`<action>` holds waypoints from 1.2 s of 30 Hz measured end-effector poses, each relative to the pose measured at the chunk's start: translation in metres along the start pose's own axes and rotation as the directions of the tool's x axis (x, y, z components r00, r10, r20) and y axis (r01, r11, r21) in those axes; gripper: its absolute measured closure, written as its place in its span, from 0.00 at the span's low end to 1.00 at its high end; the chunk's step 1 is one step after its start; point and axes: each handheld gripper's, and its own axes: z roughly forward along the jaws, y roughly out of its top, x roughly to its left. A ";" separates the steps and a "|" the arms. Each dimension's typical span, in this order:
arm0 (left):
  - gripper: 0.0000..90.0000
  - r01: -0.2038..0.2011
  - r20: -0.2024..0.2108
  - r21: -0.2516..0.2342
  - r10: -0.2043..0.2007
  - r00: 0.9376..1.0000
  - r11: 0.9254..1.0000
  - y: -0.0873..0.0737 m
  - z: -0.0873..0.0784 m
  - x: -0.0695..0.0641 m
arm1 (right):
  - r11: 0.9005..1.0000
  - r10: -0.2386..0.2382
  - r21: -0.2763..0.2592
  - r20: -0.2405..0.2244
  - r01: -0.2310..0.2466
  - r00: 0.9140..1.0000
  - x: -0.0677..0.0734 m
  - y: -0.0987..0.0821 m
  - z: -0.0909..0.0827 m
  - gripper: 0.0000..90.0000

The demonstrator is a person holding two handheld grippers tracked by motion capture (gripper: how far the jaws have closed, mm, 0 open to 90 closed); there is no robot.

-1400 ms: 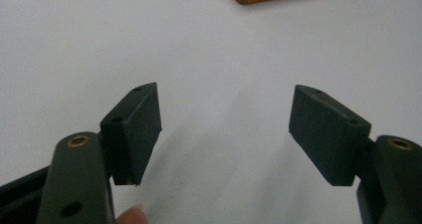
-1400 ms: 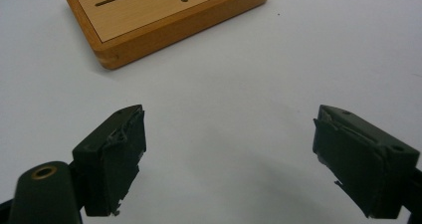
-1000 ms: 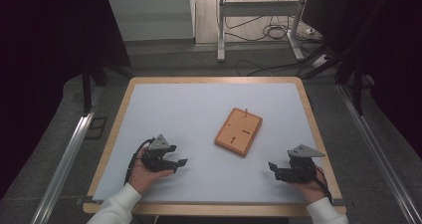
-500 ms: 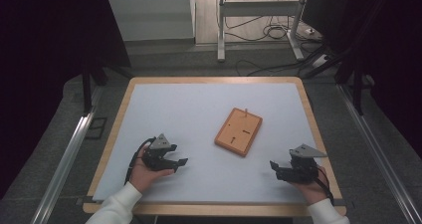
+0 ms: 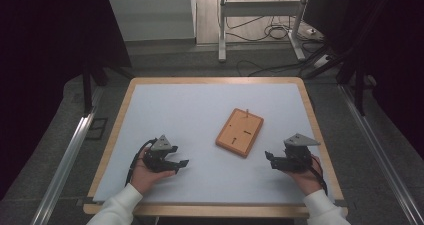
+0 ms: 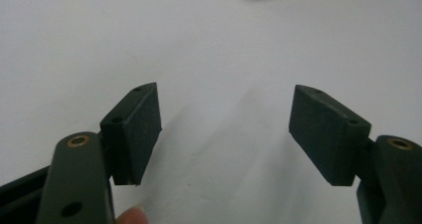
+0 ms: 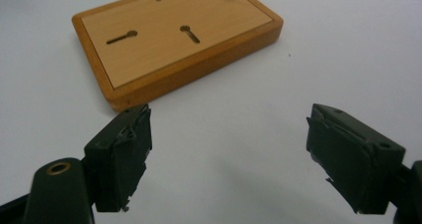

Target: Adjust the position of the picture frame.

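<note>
Tongs on both sides sit almost exactly where they were a second ago. Left tongs (image 5: 176,164) rest low on the white bench (image 5: 200,115) near its front edge, released, jaws wide and nothing between them. Right tongs (image 5: 270,159) have crept a touch nearer the front-right corner, also released and empty. Between the two, slightly toward the right pair, the wooden board (image 5: 240,132) lies flat and unmoved, with two keyhole slots (image 7: 189,33) in its face and a small peg (image 5: 246,111) upright at its far edge.
</note>
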 end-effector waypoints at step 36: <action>0.31 -0.003 0.000 0.003 0.003 1.000 1.000 -0.001 -0.001 0.002 | 0.999 -0.035 -0.002 -0.044 0.035 0.998 0.003 0.067 0.064 0.29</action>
